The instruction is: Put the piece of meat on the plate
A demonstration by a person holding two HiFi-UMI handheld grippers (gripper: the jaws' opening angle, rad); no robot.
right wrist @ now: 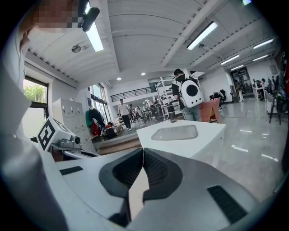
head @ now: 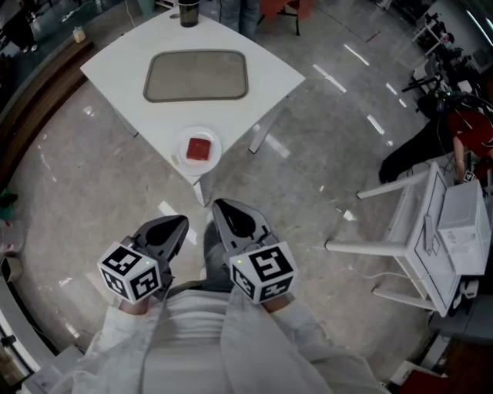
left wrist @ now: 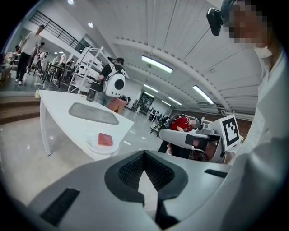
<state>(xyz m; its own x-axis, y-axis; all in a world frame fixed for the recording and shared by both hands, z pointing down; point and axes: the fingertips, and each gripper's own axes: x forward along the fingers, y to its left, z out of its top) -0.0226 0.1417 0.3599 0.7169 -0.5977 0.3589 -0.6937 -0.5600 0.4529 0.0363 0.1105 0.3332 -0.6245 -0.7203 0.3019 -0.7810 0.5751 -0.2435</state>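
A red piece of meat (head: 199, 148) lies on a small white plate (head: 185, 157) at the near corner of the white table (head: 269, 73). The left gripper view shows the same meat (left wrist: 105, 139) on its plate (left wrist: 94, 146) some way off. My left gripper (head: 182, 224) and right gripper (head: 220, 208) are held close to my body, well short of the table. Both are shut with nothing between the jaws. In the left gripper view the jaws of the left gripper (left wrist: 144, 153) meet; the right gripper (right wrist: 142, 150) is the same in its own view.
A grey tray (head: 196, 75) lies on the table's middle, a dark cup (head: 189, 13) at its far corner. A white rack (head: 431, 231) stands on the floor at right. People stand in the background beyond the table.
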